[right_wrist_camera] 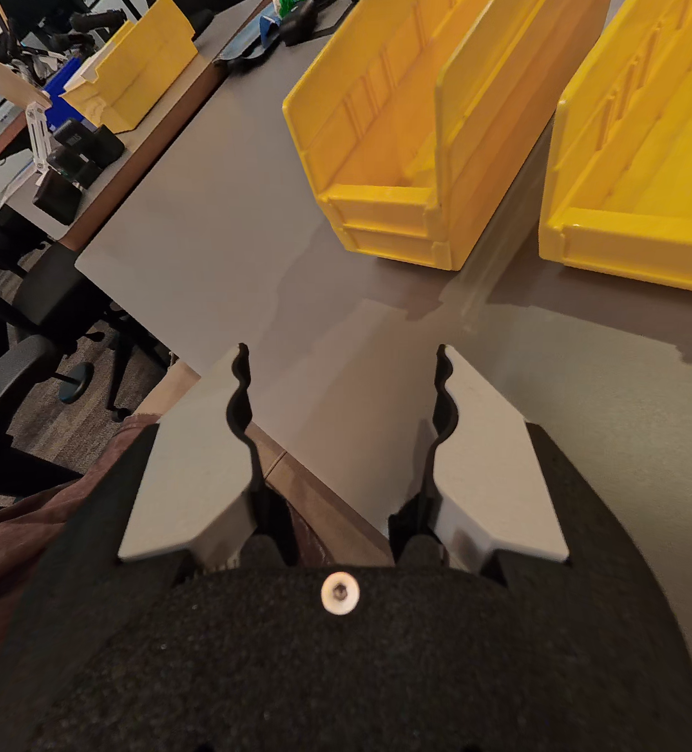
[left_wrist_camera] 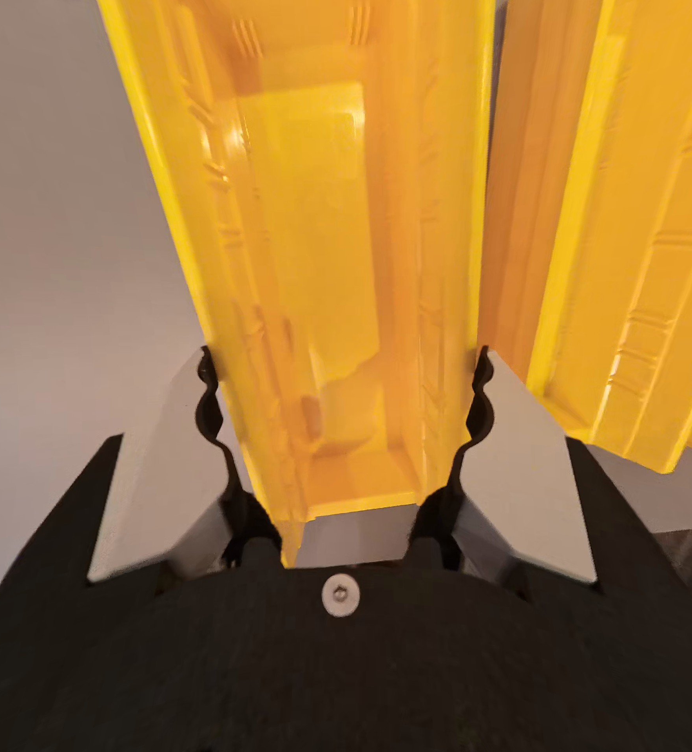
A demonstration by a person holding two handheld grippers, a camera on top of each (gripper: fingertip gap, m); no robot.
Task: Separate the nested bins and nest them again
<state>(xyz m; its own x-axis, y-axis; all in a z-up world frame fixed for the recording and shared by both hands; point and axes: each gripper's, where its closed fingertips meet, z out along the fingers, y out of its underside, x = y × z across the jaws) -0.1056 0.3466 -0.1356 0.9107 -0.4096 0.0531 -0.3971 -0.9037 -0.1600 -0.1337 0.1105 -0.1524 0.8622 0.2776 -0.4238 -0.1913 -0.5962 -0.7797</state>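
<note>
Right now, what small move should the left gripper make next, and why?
Probably squeeze the left gripper firmly onto the yellow bin. Its jaws straddle both walls, but I cannot tell whether they clamp. The second bin sits apart on the right, and the right gripper is open and empty.

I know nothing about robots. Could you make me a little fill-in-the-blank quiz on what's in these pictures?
1. The open-topped plastic storage bins on the flat grey table are coloured ____.
2. The right gripper is open over the table and holds ____.
3. The left gripper has one plastic bin ____ its two fingers.

Missing words: yellow; nothing; between.
</note>
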